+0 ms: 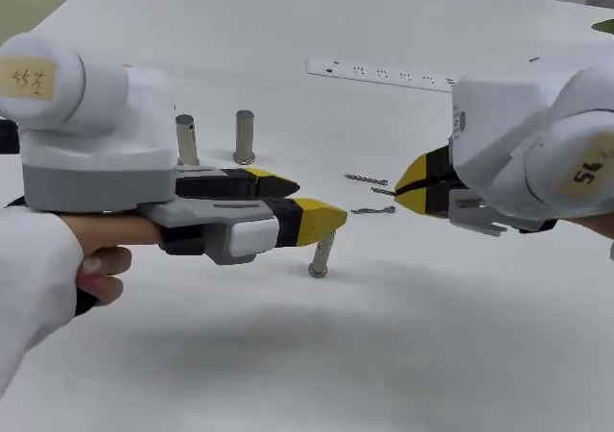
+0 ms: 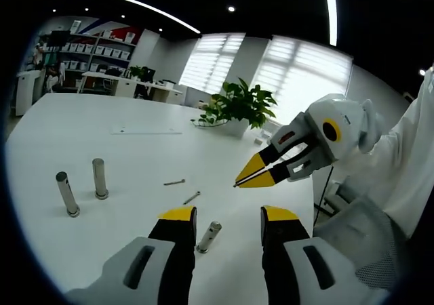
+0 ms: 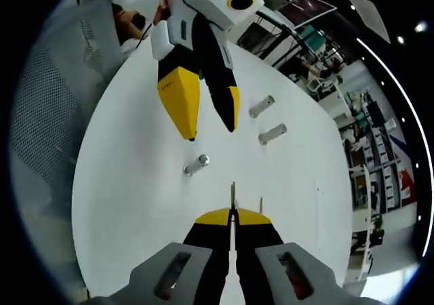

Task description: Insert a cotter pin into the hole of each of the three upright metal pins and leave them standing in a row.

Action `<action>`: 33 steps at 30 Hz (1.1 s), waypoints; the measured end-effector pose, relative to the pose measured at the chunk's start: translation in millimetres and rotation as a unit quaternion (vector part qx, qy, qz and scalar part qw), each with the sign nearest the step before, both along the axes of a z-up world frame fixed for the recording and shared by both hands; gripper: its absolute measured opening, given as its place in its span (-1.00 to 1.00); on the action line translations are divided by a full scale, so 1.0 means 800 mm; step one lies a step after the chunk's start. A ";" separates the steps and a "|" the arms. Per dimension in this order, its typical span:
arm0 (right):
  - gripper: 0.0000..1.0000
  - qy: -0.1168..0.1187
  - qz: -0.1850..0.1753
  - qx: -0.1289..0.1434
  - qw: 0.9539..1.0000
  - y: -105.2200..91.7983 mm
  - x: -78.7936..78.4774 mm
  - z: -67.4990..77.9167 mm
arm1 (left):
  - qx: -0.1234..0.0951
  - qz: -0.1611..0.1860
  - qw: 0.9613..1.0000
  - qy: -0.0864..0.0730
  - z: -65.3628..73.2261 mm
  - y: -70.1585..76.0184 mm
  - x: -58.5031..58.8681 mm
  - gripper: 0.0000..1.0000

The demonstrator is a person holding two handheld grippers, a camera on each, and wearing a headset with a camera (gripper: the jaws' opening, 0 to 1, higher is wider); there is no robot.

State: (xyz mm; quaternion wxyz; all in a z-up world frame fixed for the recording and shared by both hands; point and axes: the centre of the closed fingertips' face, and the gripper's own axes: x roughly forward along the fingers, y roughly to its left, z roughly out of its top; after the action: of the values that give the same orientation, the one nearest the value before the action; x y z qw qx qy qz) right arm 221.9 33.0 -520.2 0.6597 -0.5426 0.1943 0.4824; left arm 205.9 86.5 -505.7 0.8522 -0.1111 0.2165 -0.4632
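The left tongs [image 2: 229, 215] gape open just above the desk [image 1: 288, 29], over a fallen metal pin [image 1: 321, 256] that lies on its side. The right tongs [image 3: 232, 215] are closed on a cotter pin [image 3: 232, 192]. Two upright metal pins [image 1: 186, 139] stand side by side behind the left tongs. Loose cotter pins [image 1: 366, 179] lie between the two tongs.

White table [image 1: 288, 374], broad, matt surface. On its far side, right of centre, a long white strip [image 1: 384, 74] with dark marks lies flat. By the table's far edge, a leafy green potted plant [image 2: 241, 105]. Behind the plant, tall windows [image 2: 305, 68] with pale blinds, brightly lit. Far left of the room: shelves [image 2: 102, 47] holding boxes, with a desk [image 2: 122, 85] in front. Curved light strips [image 2: 135, 3] on a dark ceiling.
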 end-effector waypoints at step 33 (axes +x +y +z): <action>-1.00 -0.017 0.021 0.023 0.999 0.021 -0.023 0.010 | -0.028 -0.032 0.998 0.036 0.002 -0.043 -0.002 -0.80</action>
State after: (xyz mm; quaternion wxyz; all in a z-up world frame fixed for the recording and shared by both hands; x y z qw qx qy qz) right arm 203.5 50.0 -512.2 0.6648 -0.5395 0.1607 0.4911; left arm 204.3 51.9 -504.4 0.8250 -0.1443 0.2378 -0.4918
